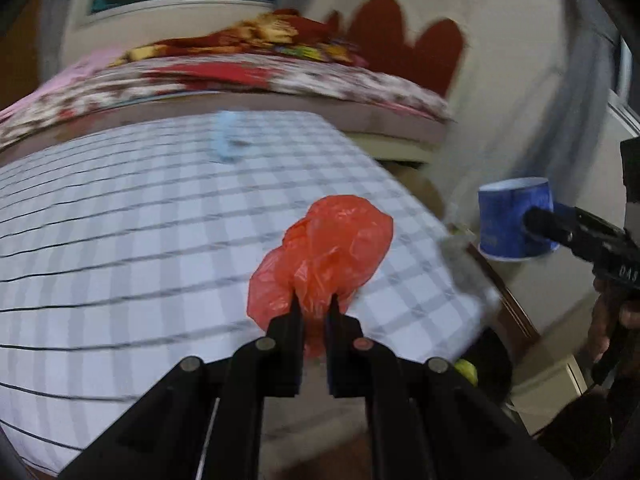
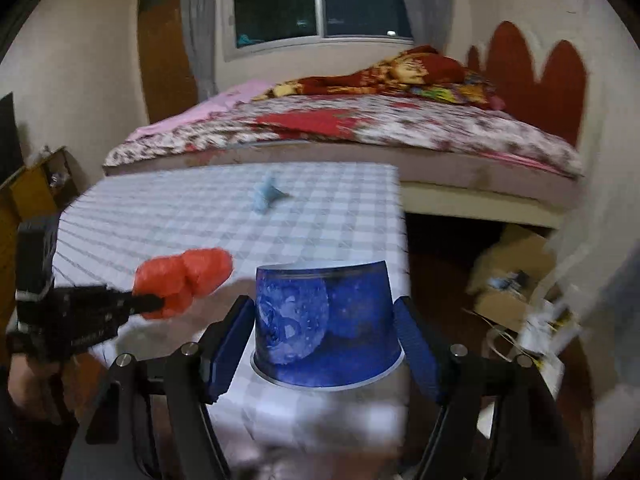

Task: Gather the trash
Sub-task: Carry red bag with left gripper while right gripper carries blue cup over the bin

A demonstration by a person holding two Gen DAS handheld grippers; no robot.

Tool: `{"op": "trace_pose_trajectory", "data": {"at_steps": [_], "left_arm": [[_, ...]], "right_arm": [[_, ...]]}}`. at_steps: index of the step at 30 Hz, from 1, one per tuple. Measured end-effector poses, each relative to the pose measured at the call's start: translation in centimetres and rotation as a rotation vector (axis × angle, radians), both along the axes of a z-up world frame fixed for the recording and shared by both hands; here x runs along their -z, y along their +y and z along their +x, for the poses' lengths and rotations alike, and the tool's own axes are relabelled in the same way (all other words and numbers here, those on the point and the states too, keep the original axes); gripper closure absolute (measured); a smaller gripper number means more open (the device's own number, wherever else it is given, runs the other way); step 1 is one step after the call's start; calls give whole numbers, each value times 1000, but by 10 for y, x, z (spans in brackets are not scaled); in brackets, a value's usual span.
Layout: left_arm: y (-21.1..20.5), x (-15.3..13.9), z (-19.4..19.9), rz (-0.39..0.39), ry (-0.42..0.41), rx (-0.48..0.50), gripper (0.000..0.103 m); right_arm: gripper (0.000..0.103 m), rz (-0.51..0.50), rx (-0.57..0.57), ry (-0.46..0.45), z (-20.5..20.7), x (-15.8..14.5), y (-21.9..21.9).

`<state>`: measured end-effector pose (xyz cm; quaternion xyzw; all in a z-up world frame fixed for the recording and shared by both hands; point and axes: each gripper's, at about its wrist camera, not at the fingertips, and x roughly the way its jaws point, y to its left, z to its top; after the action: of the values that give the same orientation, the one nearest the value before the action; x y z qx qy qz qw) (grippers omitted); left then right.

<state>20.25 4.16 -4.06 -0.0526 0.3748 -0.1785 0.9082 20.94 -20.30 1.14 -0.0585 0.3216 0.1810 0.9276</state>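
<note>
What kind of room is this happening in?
Most likely a bedroom in a home: a bed with floral bedding and a crumpled blanket stands under a curtained window, behind a table with a checked cloth.

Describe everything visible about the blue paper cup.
The blue paper cup is dark blue with a paler mottled print and white rims. It is held upside down, wide mouth at the bottom, narrower base on top. The right claw grips it by its sides with blue-padded fingers. In the left wrist view it hangs past the checkered table's edge, touching only the claw.
</note>
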Motion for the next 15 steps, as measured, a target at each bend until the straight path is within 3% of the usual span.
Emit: {"op": "trace_pose_trajectory", "data": {"at_steps": [9,15], "left_arm": [[-127,12,-30,15,32,262,93],[-202,42,-48,43,105,392,93]], "right_arm": [[31,24,222,105,-65,41,-134],[32,81,302,207,-84,90,-184]]}}
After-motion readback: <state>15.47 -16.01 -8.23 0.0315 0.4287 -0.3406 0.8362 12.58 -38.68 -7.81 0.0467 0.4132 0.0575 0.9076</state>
